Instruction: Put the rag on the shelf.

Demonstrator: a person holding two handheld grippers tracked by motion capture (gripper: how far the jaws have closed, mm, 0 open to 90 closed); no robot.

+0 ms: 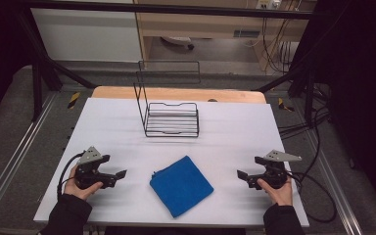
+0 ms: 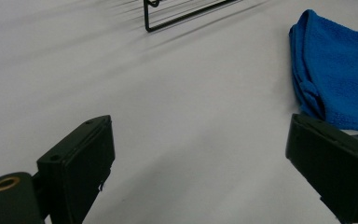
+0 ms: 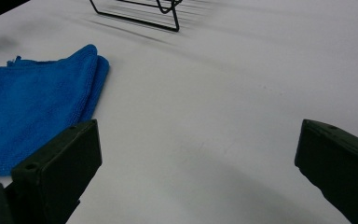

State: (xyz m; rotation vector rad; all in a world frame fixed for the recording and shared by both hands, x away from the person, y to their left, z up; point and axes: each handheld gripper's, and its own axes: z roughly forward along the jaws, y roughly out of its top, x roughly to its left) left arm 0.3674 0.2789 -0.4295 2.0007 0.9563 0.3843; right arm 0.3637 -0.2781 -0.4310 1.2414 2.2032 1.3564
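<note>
A folded blue cloth (image 1: 181,185) lies flat on the white table sheet (image 1: 225,142), near the front edge and between both hands. My left gripper (image 1: 120,175) rests low at the cloth's left, jaws wide open and pointing toward it. In the left gripper view the cloth (image 2: 335,70) sits at the right, just beyond the open left gripper (image 2: 205,163). My right gripper (image 1: 242,176) stands open at the cloth's right, nothing between its jaws. The right gripper view has the cloth (image 3: 32,107) at the left, past the open right gripper (image 3: 200,168).
A black wire rack (image 1: 169,115) with a tall wire back stands at the middle rear of the table; its base (image 2: 186,11) (image 3: 135,14) appears at the top of both gripper views. Cables (image 1: 313,191) trail off the table's right side. Dark frame posts flank the table.
</note>
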